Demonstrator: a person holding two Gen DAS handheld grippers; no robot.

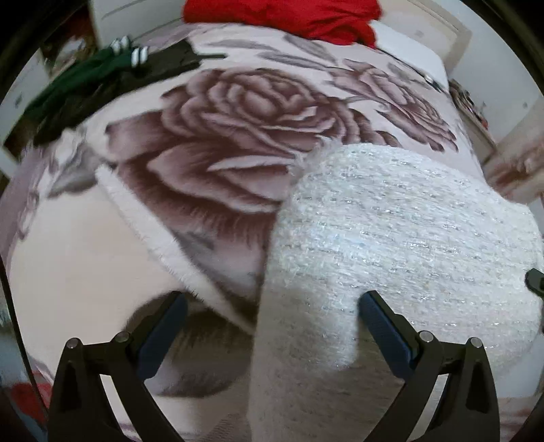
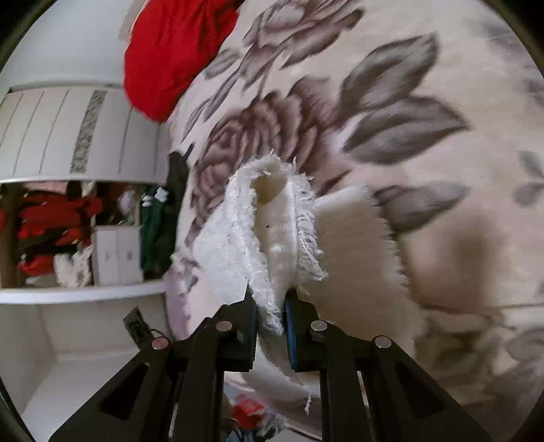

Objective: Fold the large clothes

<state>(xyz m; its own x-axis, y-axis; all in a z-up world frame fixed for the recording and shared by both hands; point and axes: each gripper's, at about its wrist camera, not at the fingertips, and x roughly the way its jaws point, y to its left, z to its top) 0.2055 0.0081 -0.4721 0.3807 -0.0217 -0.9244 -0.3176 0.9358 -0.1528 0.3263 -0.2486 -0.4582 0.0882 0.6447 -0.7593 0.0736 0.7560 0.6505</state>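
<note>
A white fluffy knit garment (image 1: 391, 238) with silver threads lies on a bed covered by a pink rose-print blanket (image 1: 238, 112). My left gripper (image 1: 272, 302) is open, its jaws wide apart just above the garment's near part; nothing is held between them. My right gripper (image 2: 270, 306) is shut on a frayed edge of the white garment (image 2: 272, 221), which bunches up in front of the fingers over the blanket (image 2: 425, 238). The tip of the right gripper (image 1: 535, 280) shows at the right edge of the left wrist view.
A red cloth (image 1: 289, 17) lies at the far end of the bed, also in the right wrist view (image 2: 170, 57). Dark green and black clothes (image 1: 95, 78) lie at the bed's left side. A white wardrobe with shelves of clothes (image 2: 68, 231) stands beside the bed.
</note>
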